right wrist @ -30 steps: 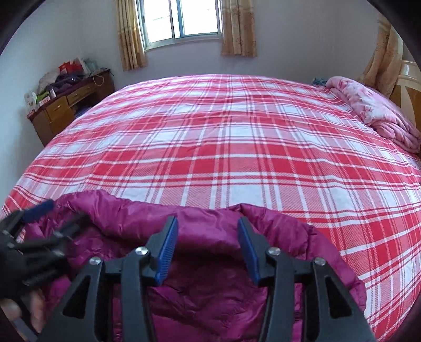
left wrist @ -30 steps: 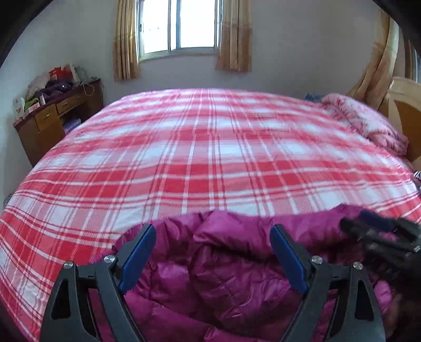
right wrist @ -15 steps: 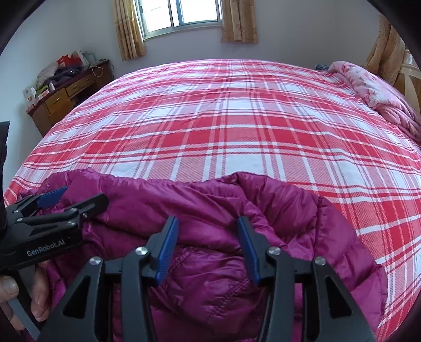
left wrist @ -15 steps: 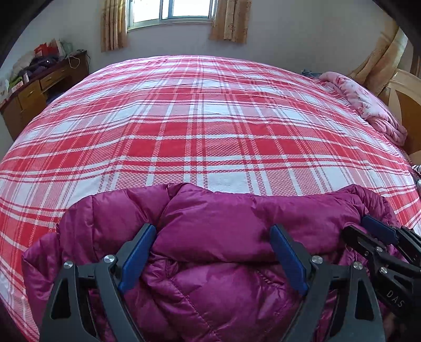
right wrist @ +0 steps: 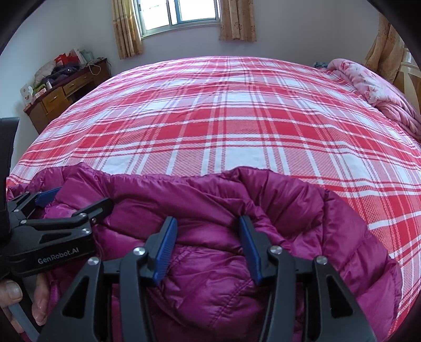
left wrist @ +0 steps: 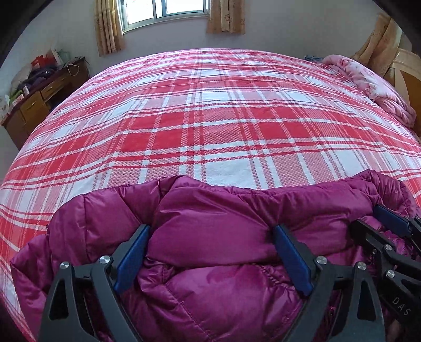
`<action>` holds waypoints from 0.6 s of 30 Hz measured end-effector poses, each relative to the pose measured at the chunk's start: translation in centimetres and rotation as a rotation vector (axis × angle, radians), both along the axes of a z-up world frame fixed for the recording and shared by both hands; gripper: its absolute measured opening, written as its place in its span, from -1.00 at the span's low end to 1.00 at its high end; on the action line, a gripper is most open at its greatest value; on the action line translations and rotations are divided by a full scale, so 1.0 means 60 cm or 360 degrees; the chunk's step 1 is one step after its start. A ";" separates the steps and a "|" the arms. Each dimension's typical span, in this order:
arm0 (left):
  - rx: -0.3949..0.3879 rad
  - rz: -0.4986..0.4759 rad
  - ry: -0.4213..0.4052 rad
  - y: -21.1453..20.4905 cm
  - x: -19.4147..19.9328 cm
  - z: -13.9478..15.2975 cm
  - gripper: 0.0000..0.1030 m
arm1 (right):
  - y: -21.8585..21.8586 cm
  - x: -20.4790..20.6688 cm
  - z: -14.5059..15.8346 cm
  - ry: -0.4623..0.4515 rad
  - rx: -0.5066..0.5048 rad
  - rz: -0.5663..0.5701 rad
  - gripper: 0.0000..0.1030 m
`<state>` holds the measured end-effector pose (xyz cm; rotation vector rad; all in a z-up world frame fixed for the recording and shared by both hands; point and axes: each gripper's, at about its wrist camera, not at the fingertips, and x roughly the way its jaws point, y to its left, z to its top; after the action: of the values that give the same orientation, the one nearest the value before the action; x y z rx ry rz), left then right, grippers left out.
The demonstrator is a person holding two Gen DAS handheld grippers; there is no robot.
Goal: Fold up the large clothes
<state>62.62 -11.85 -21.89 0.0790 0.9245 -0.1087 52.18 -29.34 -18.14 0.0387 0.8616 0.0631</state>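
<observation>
A magenta puffer jacket lies bunched on the near part of a bed with a red and white plaid cover. It also shows in the right wrist view. My left gripper is open, its blue pads on either side of a fold of the jacket. My right gripper is open over the jacket's right part, a ridge of fabric between its pads. Each gripper appears in the other's view, the right and the left.
A pink floral quilt lies rolled at the bed's far right by a wooden headboard. A cluttered wooden desk stands against the left wall. A curtained window is on the far wall.
The jacket has come forward onto the bed and spread wider. Both grippers have moved over it and tilted down. The jaws have stayed open.
</observation>
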 end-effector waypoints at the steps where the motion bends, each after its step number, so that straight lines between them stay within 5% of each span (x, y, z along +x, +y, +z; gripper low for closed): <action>1: 0.0004 0.0001 0.0001 0.000 0.000 0.000 0.81 | 0.000 0.001 -0.001 0.0003 -0.0002 0.0000 0.01; 18: 0.0027 0.0005 -0.0003 -0.004 0.002 -0.003 0.84 | 0.010 0.003 -0.005 0.0019 -0.0079 -0.0005 0.04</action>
<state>62.72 -12.11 -22.07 0.0934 0.9235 -0.0977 52.34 -28.72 -18.46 -0.0059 0.8748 0.0383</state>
